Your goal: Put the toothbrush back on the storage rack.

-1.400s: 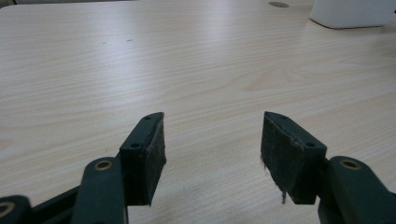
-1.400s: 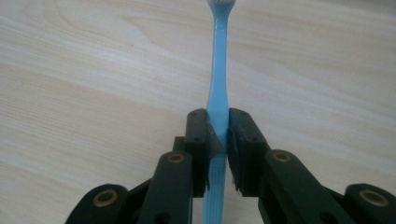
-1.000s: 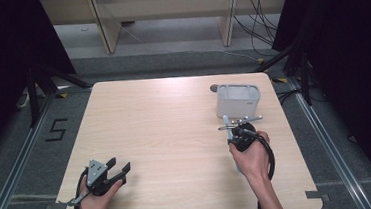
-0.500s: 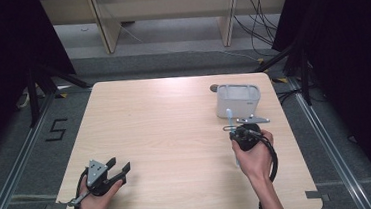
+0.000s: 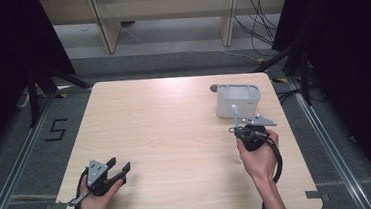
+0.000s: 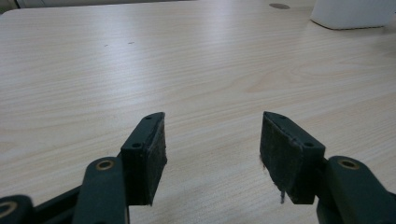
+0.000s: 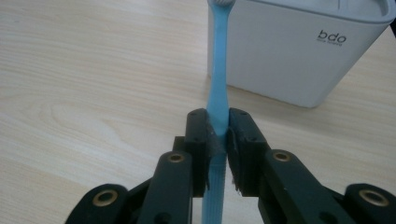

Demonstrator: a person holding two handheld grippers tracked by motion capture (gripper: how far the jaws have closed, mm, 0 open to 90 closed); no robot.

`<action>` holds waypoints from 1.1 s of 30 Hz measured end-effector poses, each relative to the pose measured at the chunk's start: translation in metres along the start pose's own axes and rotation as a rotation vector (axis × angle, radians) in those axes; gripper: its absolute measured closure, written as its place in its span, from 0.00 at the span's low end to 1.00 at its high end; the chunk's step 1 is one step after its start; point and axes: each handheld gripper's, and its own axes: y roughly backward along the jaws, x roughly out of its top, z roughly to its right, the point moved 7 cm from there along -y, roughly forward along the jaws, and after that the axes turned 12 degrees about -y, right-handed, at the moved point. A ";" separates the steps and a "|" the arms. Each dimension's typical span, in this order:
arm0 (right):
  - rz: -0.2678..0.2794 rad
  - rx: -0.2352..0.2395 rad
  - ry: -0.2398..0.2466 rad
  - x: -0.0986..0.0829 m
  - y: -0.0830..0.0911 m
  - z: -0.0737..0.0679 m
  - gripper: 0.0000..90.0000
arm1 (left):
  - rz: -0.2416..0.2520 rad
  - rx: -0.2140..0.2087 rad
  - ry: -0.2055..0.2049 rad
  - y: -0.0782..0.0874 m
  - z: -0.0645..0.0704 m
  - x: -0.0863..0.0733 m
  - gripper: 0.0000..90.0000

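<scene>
From the high view the whole wooden bench (image 5: 176, 135) is laid out: the left claw (image 5: 121, 170) rests near the front left corner in a person's hand, and the right claw (image 5: 236, 129) sits toward the right side, just in front of a white container (image 5: 238, 100) that stands near the far right edge. That view shows a pale blue toothbrush (image 5: 235, 114) rising from the right claw toward the container, but it is too small there to judge the grip. The right gripper view settles it: the right claw (image 7: 217, 135) is pressed together on the handle of the toothbrush (image 7: 218, 79), pinching it low on its shaft, and the brush runs straight out between the jaws toward the near wall of the container (image 7: 299, 51), which bears the letters "bdo". The brush head is cut off at the top edge of that picture, so whether it touches the container cannot be told. The left gripper view shows the left claw (image 6: 212, 154) spread wide with bare bench between its pads, and a corner of the container (image 6: 350, 11) far off at the top right, cropped by the frame.
</scene>
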 end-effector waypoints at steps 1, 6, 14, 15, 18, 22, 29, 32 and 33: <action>0.023 -0.001 -0.010 0.001 -0.001 0.000 0.88 | 0.001 0.000 0.002 0.000 0.000 0.000 0.45; 0.062 0.008 -0.040 0.005 0.001 -0.003 0.88 | 0.005 0.001 0.009 0.000 0.000 0.000 0.45; 0.131 0.033 -0.002 0.012 0.004 0.001 0.88 | 0.014 -0.003 0.007 0.000 0.000 0.000 0.45; 0.129 0.029 0.001 0.012 0.005 0.001 0.88 | 0.013 -0.002 0.007 0.000 0.000 0.000 0.45; 0.158 0.042 0.004 0.015 0.005 0.003 0.88 | 0.010 0.003 0.005 0.000 0.000 0.000 0.45; 0.173 0.030 0.002 0.019 0.008 0.006 0.88 | 0.009 0.000 0.006 0.000 0.000 0.000 0.45; 0.217 0.031 0.002 0.027 0.012 0.008 0.88 | 0.012 0.005 0.004 0.000 0.000 0.001 0.45; 0.248 0.034 0.020 0.032 0.015 0.009 0.88 | 0.010 0.005 0.005 0.000 0.000 0.000 0.45; 0.262 0.033 0.021 0.034 0.015 0.010 0.88 | 0.011 0.006 0.006 0.000 0.000 0.000 0.45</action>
